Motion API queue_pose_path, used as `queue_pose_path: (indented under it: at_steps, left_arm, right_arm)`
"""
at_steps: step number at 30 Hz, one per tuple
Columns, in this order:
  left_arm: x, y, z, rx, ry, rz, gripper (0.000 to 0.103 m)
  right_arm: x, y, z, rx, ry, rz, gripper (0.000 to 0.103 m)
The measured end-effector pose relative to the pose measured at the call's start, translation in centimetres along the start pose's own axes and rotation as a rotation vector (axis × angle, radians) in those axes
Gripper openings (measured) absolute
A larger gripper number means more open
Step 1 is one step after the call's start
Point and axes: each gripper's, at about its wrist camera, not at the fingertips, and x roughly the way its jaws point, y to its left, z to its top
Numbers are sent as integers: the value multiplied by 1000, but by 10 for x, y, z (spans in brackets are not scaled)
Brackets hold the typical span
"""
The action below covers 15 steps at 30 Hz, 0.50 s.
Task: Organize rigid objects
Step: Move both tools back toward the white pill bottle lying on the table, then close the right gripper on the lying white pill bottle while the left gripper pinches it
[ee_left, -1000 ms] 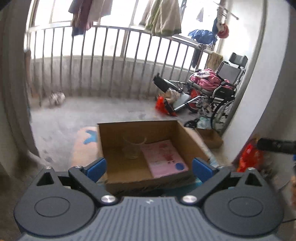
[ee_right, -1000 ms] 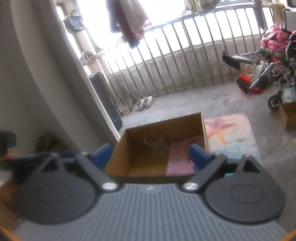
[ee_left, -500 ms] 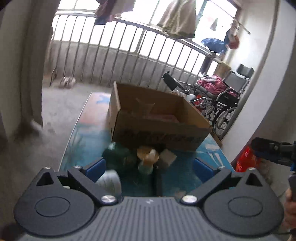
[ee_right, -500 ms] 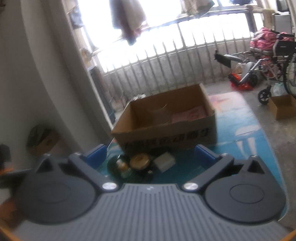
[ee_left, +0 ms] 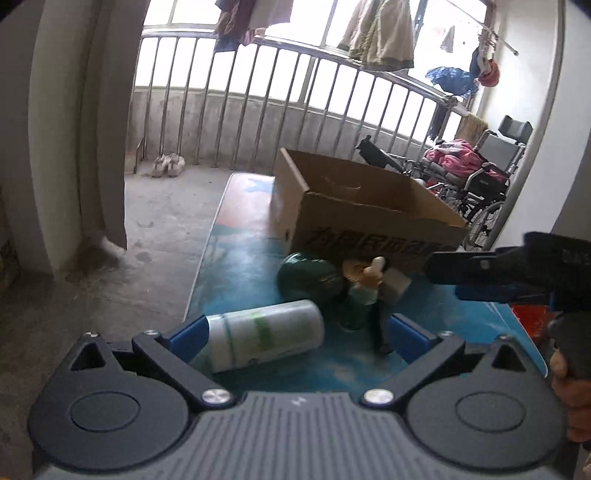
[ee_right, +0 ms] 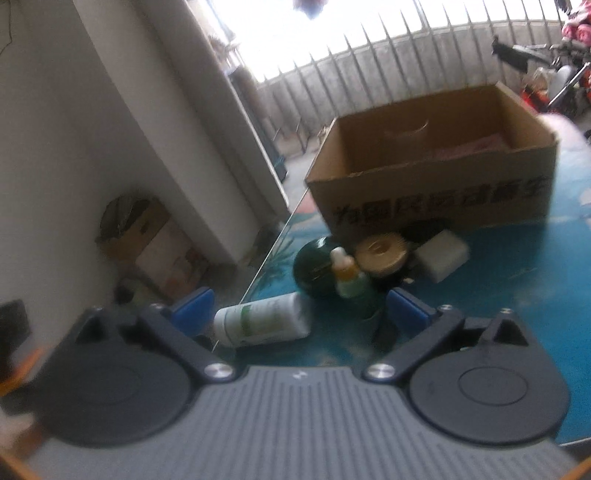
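Spreading across the foreground is a blue patterned table (ee_left: 240, 266) with a glass edge, standing on a grey concrete floor (ee_left: 155, 221) in a balcony-like room closed off by a metal railing (ee_left: 258, 110) with laundry (ee_left: 380, 33) hung above it. A pair of shoes (ee_left: 168, 164) sits by the railing, a wheelchair (ee_left: 487, 177) piled with pink cloth stands at the far right, and a pale curtain (ee_left: 99, 129) hangs at the left. On the table an open cardboard box (ee_right: 436, 177) stands behind a small cluster: a white bottle (ee_left: 264, 334) lying on its side, a dark green round jar (ee_right: 316, 267), a small dropper bottle (ee_right: 349, 277), a tan roll (ee_right: 382, 253) and a white block (ee_right: 441, 254), the last two just in front of the box. The left gripper (ee_left: 295, 332) is spread wide with nothing clamped, the white bottle lying by its left finger. The right gripper (ee_right: 299, 308) is also wide, its jaws closing slightly and empty, with the white bottle and the dropper bottle on the table seen between them; this view is blurred.
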Motion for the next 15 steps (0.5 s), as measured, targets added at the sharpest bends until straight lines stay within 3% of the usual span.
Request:
queue_pose_path:
  at_steps: [4,9,15]
  left_arm:
    - [13,18,-2,-23,37,-15,103]
    - [31,34,-5,-43,88,-55,103]
    - [44,46,-8,-60,101,-104,103]
  right_arm:
    - [30,6,-4,9,52,25,87]
    - [72,7,-8,35,125,42,59]
    - [95,-4,-10,70,173,33,39]
